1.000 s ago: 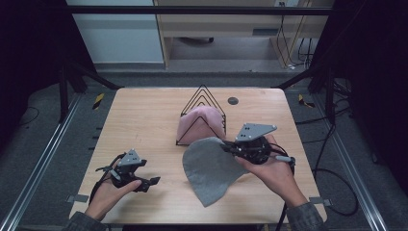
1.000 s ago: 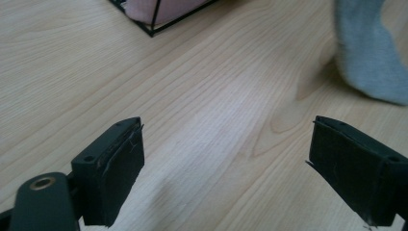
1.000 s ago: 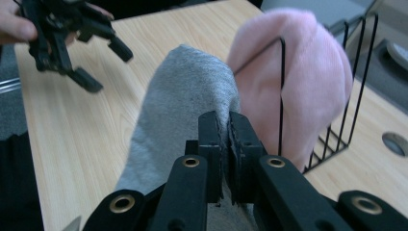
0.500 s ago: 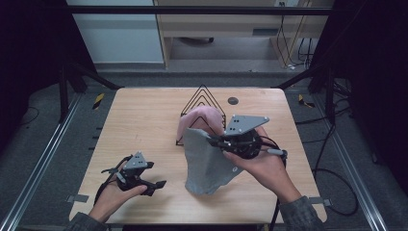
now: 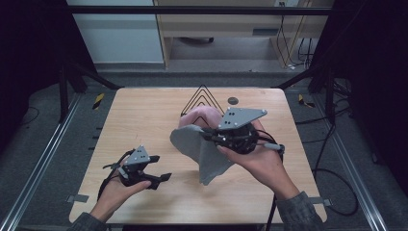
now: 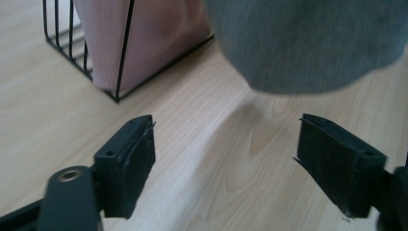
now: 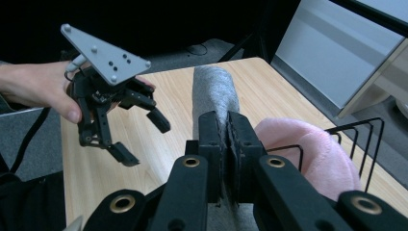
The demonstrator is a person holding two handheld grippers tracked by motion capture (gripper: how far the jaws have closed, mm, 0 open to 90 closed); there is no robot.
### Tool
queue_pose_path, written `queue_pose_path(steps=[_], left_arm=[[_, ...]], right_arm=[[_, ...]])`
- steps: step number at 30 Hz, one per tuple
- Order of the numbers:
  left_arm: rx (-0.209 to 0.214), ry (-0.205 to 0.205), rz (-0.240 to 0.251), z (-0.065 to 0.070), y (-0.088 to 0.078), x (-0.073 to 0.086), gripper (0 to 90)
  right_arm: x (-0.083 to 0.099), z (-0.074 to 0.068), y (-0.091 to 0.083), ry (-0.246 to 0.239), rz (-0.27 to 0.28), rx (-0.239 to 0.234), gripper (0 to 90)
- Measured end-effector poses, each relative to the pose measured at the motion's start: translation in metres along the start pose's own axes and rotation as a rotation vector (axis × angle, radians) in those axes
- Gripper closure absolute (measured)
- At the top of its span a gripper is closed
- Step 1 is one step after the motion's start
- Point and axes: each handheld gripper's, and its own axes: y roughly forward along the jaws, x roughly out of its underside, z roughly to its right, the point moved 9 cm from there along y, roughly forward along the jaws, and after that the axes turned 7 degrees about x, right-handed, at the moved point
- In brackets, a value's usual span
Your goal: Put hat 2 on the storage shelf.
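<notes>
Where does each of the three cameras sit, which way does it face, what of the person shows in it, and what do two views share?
High view: fixed above the person's side, facing forward and down on the wooden table; both forearms, hands and grippers show.
Left gripper view: rides the left gripper, looking along its open jaws over the tabletop.
Right gripper view: rides the right gripper, jaws shut on the grey felt hat; the left hand shows beyond.
Shared: the gripper views both show the pink hat in the black wire rack.

light wooden table (image 5: 144, 120), black wire rack (image 5: 201, 98) holding pink cloth (image 5: 202, 118), small dark disc (image 5: 233, 100)
</notes>
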Motion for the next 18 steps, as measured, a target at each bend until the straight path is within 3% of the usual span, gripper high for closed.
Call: queue_pose_path(steps=[4, 9, 12, 14, 15, 16, 18], left_arm=[[-0.008, 0.034, -0.007, 0.000, 0.008, -0.015, 28.6], [-0.002, 0.024, 0.013, -0.005, 0.018, -0.029, 32.1], [0.017, 0.018, 0.038, -0.006, 0.028, -0.039, 43.0], [0.019, 0.030, 0.033, -0.005, 0.031, -0.041, 54.8], [0.015, 0.046, 0.021, -0.005, 0.034, -0.042, 54.8], [0.020, 0.049, 0.003, -0.005, 0.038, -0.042, 68.7], [0.040, 0.046, -0.009, -0.002, 0.040, -0.045, 79.1]], right_arm=[[0.001, -0.003, 0.003, -0.006, -0.004, -0.008, 86.0], [0.002, -0.005, 0.006, -0.002, -0.007, -0.017, 86.0], [0.006, -0.005, 0.007, -0.002, -0.019, -0.016, 86.0], [0.007, -0.005, 0.007, -0.003, -0.022, -0.014, 85.9], [0.009, -0.004, 0.007, 0.000, -0.026, -0.011, 85.9], [0.015, -0.001, 0.007, 0.011, -0.041, -0.001, 85.9], [0.020, 0.003, 0.006, 0.029, -0.047, 0.000, 85.9]])
